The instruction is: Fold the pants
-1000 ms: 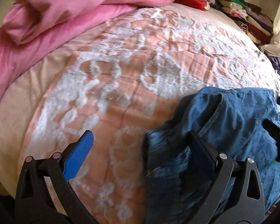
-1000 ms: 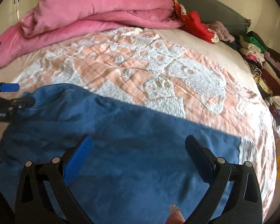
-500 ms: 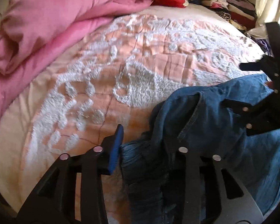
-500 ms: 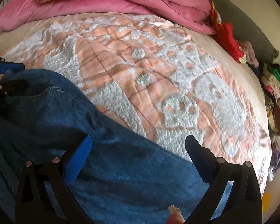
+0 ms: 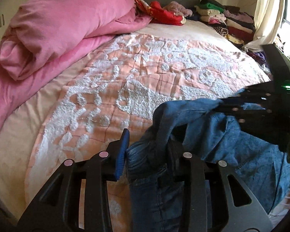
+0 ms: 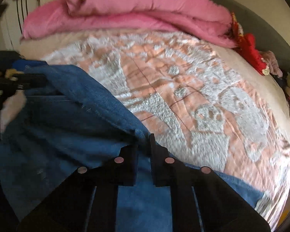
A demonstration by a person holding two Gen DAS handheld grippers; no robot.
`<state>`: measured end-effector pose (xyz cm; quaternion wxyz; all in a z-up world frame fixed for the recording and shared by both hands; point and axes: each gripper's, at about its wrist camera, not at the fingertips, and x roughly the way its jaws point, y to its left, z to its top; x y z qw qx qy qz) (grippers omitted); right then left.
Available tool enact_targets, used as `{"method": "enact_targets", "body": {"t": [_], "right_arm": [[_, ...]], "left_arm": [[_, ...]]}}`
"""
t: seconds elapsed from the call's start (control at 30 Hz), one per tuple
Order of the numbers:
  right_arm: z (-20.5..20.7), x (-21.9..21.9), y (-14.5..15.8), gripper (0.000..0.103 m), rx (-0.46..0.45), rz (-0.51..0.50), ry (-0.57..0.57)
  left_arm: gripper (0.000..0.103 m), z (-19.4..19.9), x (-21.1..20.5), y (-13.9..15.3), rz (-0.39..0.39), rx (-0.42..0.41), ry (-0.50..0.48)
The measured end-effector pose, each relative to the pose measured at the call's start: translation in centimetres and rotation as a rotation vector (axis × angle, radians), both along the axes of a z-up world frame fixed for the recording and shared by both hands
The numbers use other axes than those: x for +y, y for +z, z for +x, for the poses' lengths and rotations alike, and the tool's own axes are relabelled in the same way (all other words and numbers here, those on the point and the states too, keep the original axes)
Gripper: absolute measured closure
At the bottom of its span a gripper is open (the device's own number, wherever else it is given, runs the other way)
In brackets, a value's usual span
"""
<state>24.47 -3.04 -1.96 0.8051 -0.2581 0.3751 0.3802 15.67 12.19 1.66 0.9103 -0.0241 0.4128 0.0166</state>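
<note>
Left gripper (image 5: 147, 150): two black plastic fingers on skeletal black arms with triangular cut-outs, each arm fixed by two round silver rivets; the one finger pad (image 5: 122, 152) in clear sight is bright blue and ribbed. Right gripper (image 6: 144, 147): the same black frame, four silver rivets in a row. In the left wrist view (at the right edge) its black body carries a small green light

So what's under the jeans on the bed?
The jeans lie on a peach bedspread with raised white tufted patterns, which shows all around them. The part directly beneath the denim is covered, so anything lying there cannot be seen.
</note>
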Motion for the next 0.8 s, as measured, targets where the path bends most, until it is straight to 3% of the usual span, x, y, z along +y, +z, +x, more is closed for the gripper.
{"method": "enact_targets", "body": {"t": [0.13,0.43,0.63,0.8], "right_arm": [[-3.0,-3.0,3.0,0.095,-0.021,0.100,-0.043],[-11.3,-7.1,6.2,0.095,-0.039,0.195,-0.100],[-17.5,-8.1,5.0,0.095,0.010,0.207,-0.094],[-21.8,-7.4,2.9,0.095,0.043,0.148,-0.062]], "left_arm": [[0.076,-1.4,-0.5,0.9,0.004,-0.036,-0.011],[0.076,-6.2,-2.8,3.0,0.049,-0.126,-0.046],[0.076,-10.7,-3.4,2.5,0.037,-0.128,-0.076],[0.076,-13.5,-3.4,0.3,0.030,-0.059,-0.094]]}}
